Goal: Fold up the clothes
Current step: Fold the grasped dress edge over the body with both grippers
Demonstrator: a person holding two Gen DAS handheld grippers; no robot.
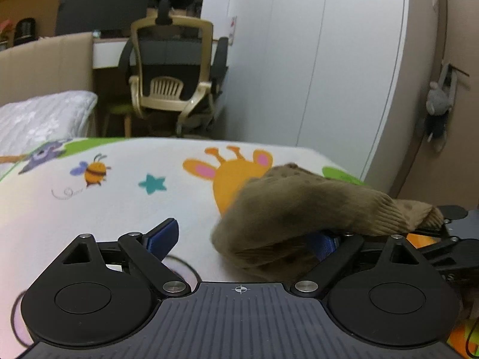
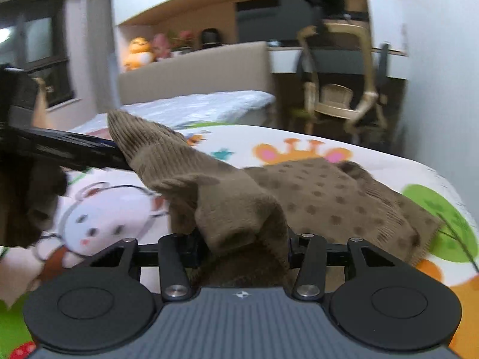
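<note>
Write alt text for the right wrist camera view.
The right claw pinches a bunched fold of a brown dotted knit garment above a cartoon-print bedsheet. The left claw reaches in from the left to its ribbed edge.

Sheet [image 1: 113,209] open leftward; brown sweater [image 1: 284,209] blocks right.

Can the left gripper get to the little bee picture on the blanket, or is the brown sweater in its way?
Probably yes. The bee sits on bare blanket ahead and left of the left gripper, whose jaws stand open. The brown sweater drapes only its right side, away from the bee.
</note>
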